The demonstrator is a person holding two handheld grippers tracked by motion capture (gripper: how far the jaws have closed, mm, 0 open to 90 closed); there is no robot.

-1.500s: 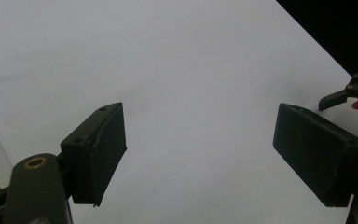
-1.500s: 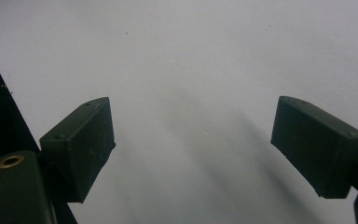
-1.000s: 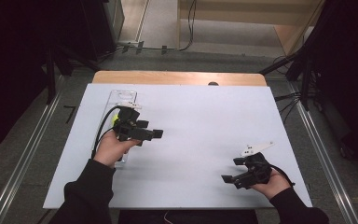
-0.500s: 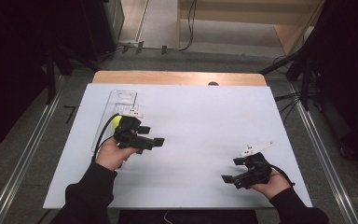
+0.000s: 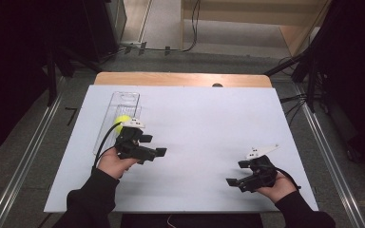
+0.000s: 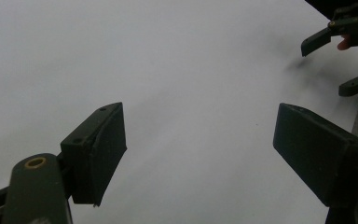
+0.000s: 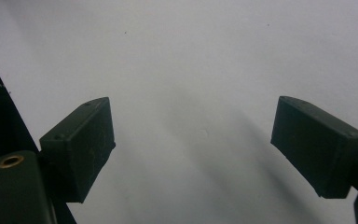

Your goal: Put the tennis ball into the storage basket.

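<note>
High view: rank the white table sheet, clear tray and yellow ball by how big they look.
1. white table sheet
2. clear tray, long and narrow
3. yellow ball, partly hidden behind the left gripper, so its rank is less sure

Empty, parted left claw (image 6: 198,154) over white table (image 6: 177,60)

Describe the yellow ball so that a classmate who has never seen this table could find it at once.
Start at the white table and go to the clear tray near its far left corner. The yellow ball lies at its near end, just behind the left gripper. Nothing else on the table is bright yellow.
</note>
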